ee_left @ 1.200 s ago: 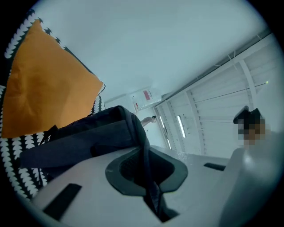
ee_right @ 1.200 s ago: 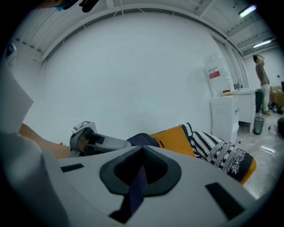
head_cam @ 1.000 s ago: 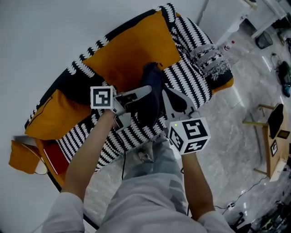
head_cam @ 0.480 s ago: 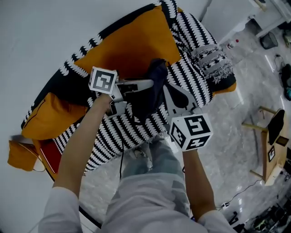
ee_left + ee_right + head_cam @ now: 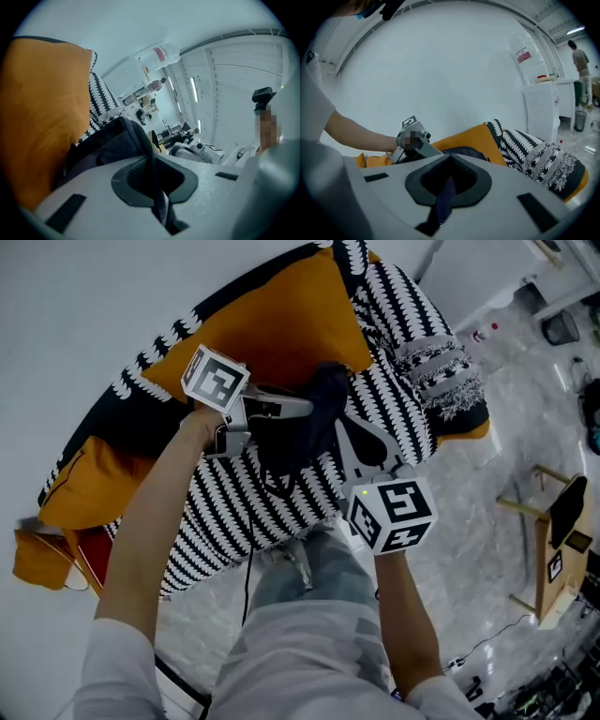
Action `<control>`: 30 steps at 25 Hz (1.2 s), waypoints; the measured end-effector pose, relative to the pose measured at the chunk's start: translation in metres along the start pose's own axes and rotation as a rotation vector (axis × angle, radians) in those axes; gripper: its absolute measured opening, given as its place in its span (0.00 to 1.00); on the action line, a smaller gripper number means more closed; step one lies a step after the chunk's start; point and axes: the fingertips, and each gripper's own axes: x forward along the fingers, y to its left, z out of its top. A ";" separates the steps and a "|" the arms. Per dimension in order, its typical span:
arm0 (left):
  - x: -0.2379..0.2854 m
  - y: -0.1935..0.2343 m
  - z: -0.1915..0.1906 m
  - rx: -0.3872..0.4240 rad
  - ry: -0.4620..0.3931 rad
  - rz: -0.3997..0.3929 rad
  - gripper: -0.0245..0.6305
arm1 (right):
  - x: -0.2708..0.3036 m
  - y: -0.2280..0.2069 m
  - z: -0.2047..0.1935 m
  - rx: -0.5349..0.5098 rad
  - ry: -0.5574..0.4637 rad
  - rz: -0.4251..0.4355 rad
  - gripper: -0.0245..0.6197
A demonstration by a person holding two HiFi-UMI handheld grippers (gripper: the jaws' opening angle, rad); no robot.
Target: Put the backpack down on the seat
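Observation:
A dark navy backpack (image 5: 302, 432) hangs low over the black-and-white zigzag seat (image 5: 244, 502) of a sofa, right in front of the big orange back cushion (image 5: 272, 329). My left gripper (image 5: 306, 408) comes in from the left and is shut on the bag's upper fabric. My right gripper (image 5: 346, 434) reaches up from the front, shut on a dark blue strap (image 5: 446, 190). In the left gripper view a fold of the backpack (image 5: 112, 143) runs between the closed jaws, beside the orange cushion (image 5: 42, 117). The right gripper view shows the backpack (image 5: 461, 152) ahead and the left gripper's body beside it.
A second orange cushion (image 5: 89, 484) lies at the sofa's left end and a fringed patterned cushion (image 5: 441, 367) at its right. My legs stand against the sofa's front edge. A white cabinet (image 5: 540, 110) stands past the right end, and a wooden chair (image 5: 548, 521) on the floor.
Both grippers have carried the backpack further in toward the orange back cushion and lower over the seat. The left gripper has swung and tilted more than the right.

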 end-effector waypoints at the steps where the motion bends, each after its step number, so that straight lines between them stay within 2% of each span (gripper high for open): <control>1: -0.002 0.002 0.002 0.001 0.006 -0.002 0.06 | 0.002 0.001 -0.001 0.000 0.004 0.003 0.04; 6: -0.008 0.019 0.023 0.019 0.036 0.044 0.06 | 0.010 -0.003 -0.004 0.000 0.030 0.018 0.04; 13: -0.024 0.055 0.047 0.045 -0.027 0.167 0.06 | 0.028 -0.010 -0.010 0.002 0.058 0.035 0.04; 19: -0.042 0.079 0.060 0.113 -0.073 0.361 0.06 | 0.042 -0.010 -0.006 0.000 0.073 0.054 0.04; 24: -0.065 0.105 0.063 0.124 -0.146 0.517 0.07 | 0.057 -0.007 -0.002 -0.001 0.073 0.072 0.04; 30: -0.089 0.127 0.058 0.155 -0.188 0.700 0.09 | 0.070 -0.003 0.002 -0.015 0.076 0.097 0.04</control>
